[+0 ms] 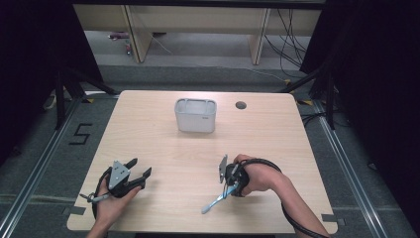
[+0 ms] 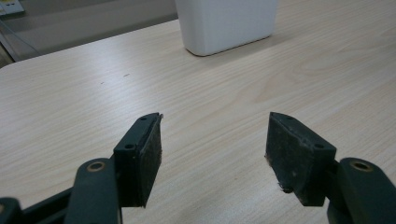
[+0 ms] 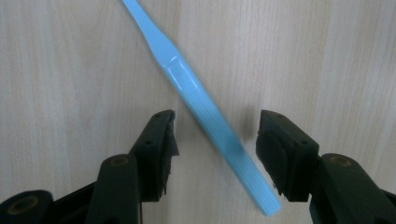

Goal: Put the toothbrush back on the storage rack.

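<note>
The right claw (image 3: pixel 215 135) points down at the worktop (image 3: pixel 70 70), its jaws spread apart with the light blue toothbrush (image 3: pixel 201 100) lying between them. In the right gripper view the handle runs diagonally through the gap, its ribbed end near the right jaw and its thinner neck stretching ahead and away to the left of the claw. Neither jaw clearly touches the handle; a strip of wood shows on both sides of it. From the high view the right claw (image 1: pixel 229 188) sits over the handle end of the toothbrush (image 1: pixel 216 200), whose far end reaches out toward the person's edge of the worktop (image 1: pixel 163 134), with the right hand (image 1: pixel 257 176) wrapped around the gripper body.

The left claw (image 2: pixel 215 140) is also wide apart and holds nothing; bare wood shows between its pads. Ahead of it, well apart, stands a white bin (image 2: pixel 227 23) on the worktop. In the high view the left claw (image 1: pixel 139 168) rests low near the person's edge, cradled in the left hand (image 1: pixel 111 198), aimed forward and to the right, and the bin (image 1: pixel 195 115) stands far beyond both claws.
</note>
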Available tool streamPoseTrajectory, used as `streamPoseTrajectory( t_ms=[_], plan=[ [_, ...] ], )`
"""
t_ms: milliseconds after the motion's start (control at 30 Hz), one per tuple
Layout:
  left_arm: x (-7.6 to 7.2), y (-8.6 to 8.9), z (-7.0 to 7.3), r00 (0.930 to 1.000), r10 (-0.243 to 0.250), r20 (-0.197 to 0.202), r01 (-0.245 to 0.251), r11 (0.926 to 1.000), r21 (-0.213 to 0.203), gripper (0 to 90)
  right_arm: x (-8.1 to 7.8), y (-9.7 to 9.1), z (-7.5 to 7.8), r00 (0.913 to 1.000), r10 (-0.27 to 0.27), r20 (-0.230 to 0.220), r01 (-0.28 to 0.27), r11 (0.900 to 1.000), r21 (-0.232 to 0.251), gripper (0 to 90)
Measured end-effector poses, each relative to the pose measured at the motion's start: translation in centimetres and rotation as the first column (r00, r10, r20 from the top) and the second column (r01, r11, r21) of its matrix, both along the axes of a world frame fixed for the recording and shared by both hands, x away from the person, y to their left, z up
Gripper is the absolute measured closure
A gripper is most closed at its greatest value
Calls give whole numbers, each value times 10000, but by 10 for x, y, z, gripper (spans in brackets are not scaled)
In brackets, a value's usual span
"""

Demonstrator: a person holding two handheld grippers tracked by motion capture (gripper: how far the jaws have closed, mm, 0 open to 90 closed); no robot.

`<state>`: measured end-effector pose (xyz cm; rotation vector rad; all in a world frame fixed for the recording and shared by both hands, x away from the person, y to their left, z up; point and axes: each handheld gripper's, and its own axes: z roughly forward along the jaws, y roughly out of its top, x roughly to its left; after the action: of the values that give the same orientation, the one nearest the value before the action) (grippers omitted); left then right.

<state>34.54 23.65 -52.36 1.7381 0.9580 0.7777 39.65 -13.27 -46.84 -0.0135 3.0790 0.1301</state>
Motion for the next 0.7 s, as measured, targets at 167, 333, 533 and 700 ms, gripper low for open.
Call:
streamPoseTrajectory(
  t_ms=[167, 333, 533, 700],
  plan=[
    [0, 0, 0, 10000, -14, -2, 14, 10000, -12, 355, 0, 7, -4, 9995, 287, -117, -287, 9996, 29, 480],
    [0, 0, 0, 10000, -9, -13, 9, 10000, -12, 355, -1, 11, -6, 9989, 418, -223, -418, 9991, -22, 502],
    [0, 0, 0, 10000, -16, -18, 16, 10000, -12, 354, -1, 14, -7, 9982, 475, -358, -477, 9988, -56, 547],
    [0, 0, 0, 10000, -21, -19, 21, 10000, -21, 354, 0, 15, -7, 9968, 590, -536, -594, 9982, -58, 618]
  ],
)
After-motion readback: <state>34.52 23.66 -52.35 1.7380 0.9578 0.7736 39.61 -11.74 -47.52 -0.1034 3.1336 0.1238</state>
